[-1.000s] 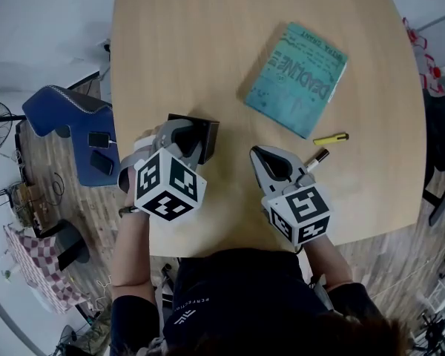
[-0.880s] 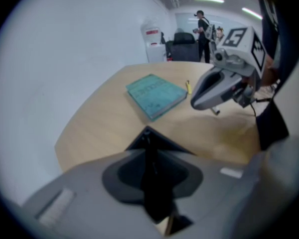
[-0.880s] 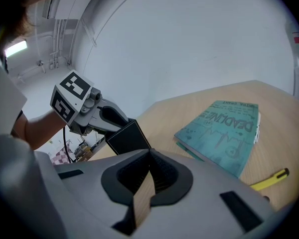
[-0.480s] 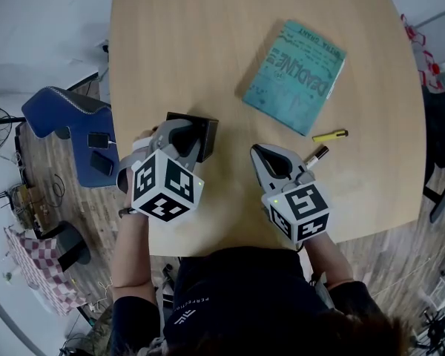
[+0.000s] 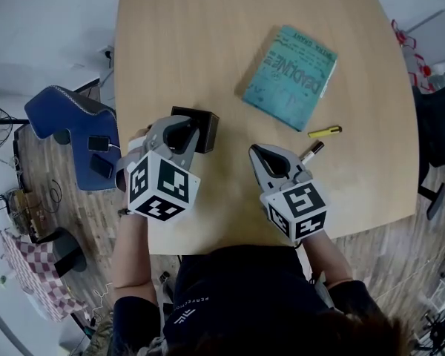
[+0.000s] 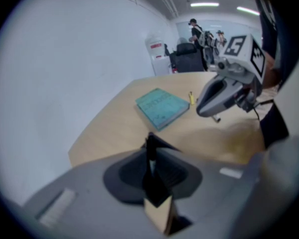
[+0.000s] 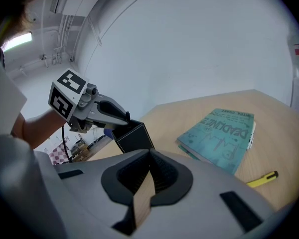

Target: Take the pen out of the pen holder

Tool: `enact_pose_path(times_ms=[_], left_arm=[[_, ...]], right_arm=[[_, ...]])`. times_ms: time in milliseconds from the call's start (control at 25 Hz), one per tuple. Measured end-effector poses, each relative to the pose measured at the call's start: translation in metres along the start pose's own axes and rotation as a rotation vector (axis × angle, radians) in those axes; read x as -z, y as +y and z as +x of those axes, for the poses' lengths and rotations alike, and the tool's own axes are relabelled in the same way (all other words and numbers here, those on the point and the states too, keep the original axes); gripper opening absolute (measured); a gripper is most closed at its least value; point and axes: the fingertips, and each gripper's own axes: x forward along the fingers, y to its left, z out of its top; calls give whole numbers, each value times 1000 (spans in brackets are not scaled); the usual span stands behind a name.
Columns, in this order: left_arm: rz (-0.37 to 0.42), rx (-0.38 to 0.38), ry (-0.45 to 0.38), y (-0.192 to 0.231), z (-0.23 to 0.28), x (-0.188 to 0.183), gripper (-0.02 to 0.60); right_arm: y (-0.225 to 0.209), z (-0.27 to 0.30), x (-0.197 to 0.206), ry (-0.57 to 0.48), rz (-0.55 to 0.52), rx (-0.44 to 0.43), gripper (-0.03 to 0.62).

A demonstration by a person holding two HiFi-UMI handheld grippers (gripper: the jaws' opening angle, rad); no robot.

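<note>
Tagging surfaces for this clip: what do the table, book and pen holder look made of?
Table: wood or wood-look laminate, matte; fine pale grain lines show.
Book: paper, with a teal printed cover; white page edges show along one side.
Pen holder: black, matte, flat square walls with thin pale edge lines; card, leatherette or plastic, cannot tell.

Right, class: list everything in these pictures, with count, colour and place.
table: one, light wood, under everything
book: one, teal, far right part of table
yellow pen: one, lying beside book
loose pen: one, dark, pale-tipped, beside right gripper
pen holder: one, black, at left gripper's tip
black pen: one, between left gripper's jaws
chair: one, blue, left of table
left gripper: one, grey, jaws have just been closing, gripping black pen
right gripper: one, grey, shut, empty, above table
</note>
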Motion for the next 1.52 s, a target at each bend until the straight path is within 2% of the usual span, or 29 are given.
enact_pose_path(times_ms=[240, 520, 680, 880, 1160, 1520], left_arm=[[-23, -69, -118, 7, -31, -12, 63], [-86, -123, -296, 13, -74, -28, 63], [-103, -145, -363, 14, -96, -29, 63], [-160, -159, -438, 15, -124, -20, 63], [-236, -167, -491, 6, -154, 1, 63], [-333, -162, -501, -13, -162, 36, 63]], right_arm=[[18, -12, -2, -24, -28, 25, 2], [41, -29, -8, -60, -60, 67, 2], [50, -37, -9, -76, -71, 101, 2], [64, -46, -11, -98, -80, 136, 2], [77, -56, -9, -111, -90, 173, 2], [91, -58, -1, -104, -100, 194, 2]])
